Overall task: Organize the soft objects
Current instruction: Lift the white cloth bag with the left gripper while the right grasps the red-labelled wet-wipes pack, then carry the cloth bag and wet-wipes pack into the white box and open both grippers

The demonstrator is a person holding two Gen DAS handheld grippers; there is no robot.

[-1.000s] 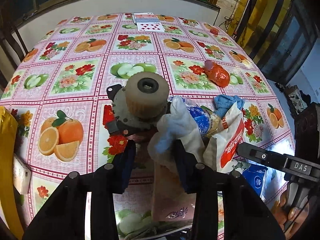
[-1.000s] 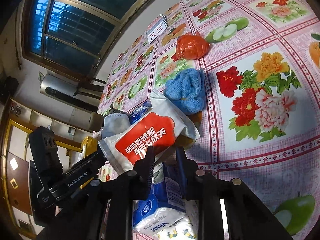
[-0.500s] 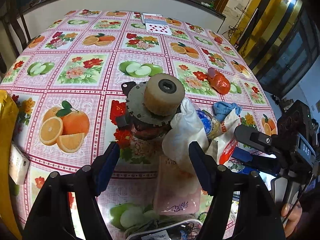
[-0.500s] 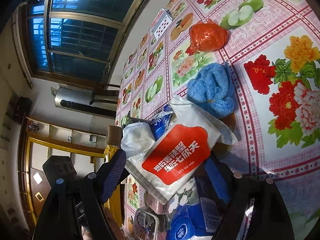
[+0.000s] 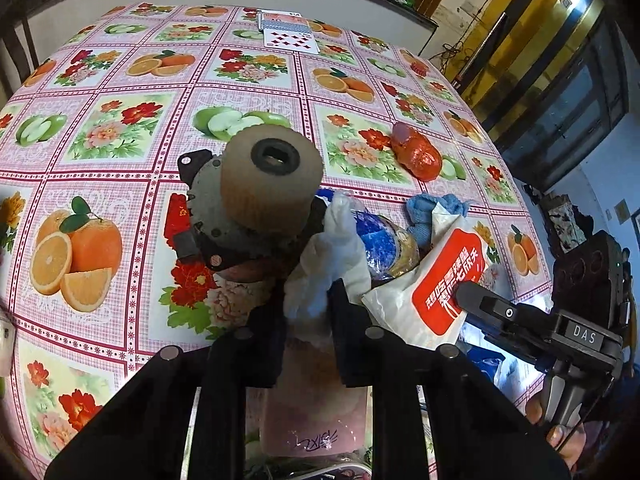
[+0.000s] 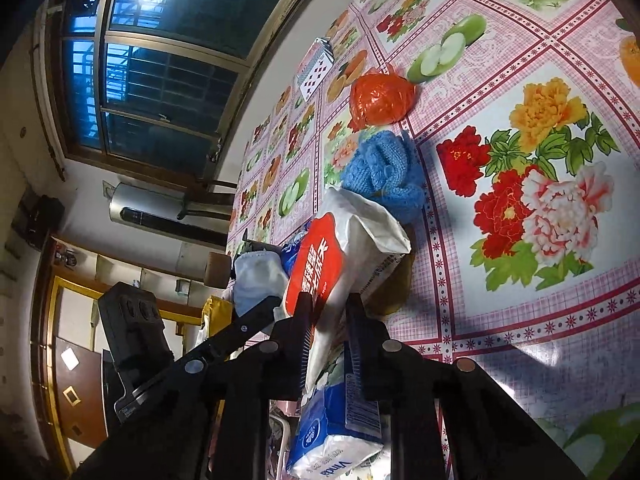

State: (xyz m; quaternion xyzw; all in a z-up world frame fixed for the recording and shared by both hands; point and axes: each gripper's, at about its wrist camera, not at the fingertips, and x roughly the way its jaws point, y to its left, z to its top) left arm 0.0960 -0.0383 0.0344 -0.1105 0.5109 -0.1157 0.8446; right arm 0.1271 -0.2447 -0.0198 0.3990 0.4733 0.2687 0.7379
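Two hand-held grippers clamp soft goods on a fruit-and-flower tablecloth [image 5: 120, 128].

The left gripper [image 5: 308, 312] has its fingers closed on a crumpled white cloth [image 5: 328, 264] at the near middle of the table, just right of a tan roller [image 5: 272, 178] standing on a grey metal disc. The right gripper [image 6: 326, 332] pinches a white wet-wipe pack with a red label [image 6: 340, 256], tilted above a blue tissue pack [image 6: 336, 428]. A blue knitted piece [image 6: 384, 172] lies just beyond the wipes; a red plastic bundle [image 6: 380, 98] sits farther off, and playing cards [image 5: 290, 34] lie at the far edge.
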